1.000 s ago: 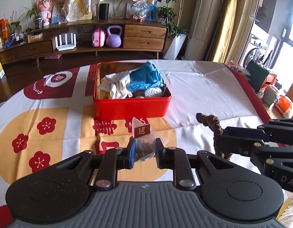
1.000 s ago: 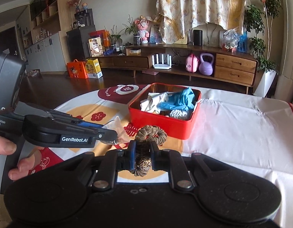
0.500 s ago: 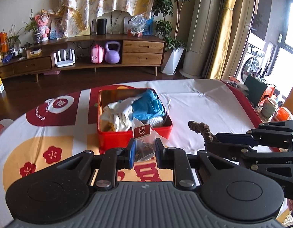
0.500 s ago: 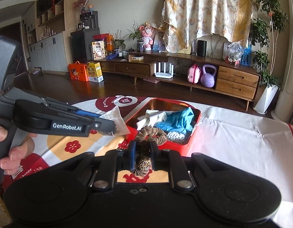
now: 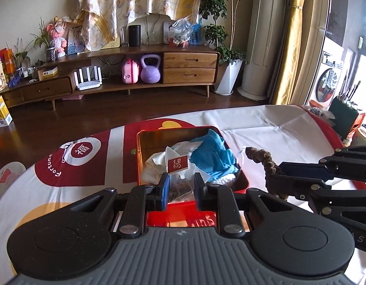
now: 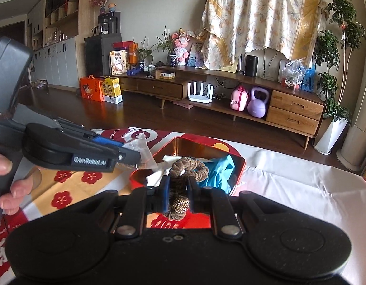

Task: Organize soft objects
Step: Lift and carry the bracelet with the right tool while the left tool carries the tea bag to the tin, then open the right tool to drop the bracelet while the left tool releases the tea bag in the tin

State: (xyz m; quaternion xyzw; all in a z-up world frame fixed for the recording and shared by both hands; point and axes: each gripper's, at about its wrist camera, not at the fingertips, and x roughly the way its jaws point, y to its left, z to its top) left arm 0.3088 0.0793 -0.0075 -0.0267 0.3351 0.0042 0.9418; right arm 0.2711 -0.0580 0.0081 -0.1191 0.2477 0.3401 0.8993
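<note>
My left gripper (image 5: 181, 185) is shut on a clear tea bag (image 5: 179, 188) with a red "Tea" tag (image 5: 178, 164), held over the near edge of the red tin box (image 5: 144, 140). The box holds white cloth (image 5: 156, 163), a blue cloth (image 5: 212, 153) and a white knitted piece. My right gripper (image 6: 179, 188) is shut on a brown scrunchie (image 6: 191, 167), also above the box's near rim (image 6: 141, 174). In the right wrist view the left gripper (image 6: 135, 158) comes in from the left with the tea bag (image 6: 141, 148). The left wrist view shows the scrunchie (image 5: 266, 161) at the right.
The box rests on a table under a white, red and yellow patterned cloth (image 5: 266, 123). Small items (image 5: 349, 123) stand at the table's far right edge. A person's hand (image 6: 14, 185) holds the left gripper. Beyond the table are dark floor and a long wooden sideboard (image 5: 135, 76).
Both grippers have moved forward toward the red box, still holding the tea bag and the scrunchie. The box now lies right under the fingertips instead of well ahead of them.
</note>
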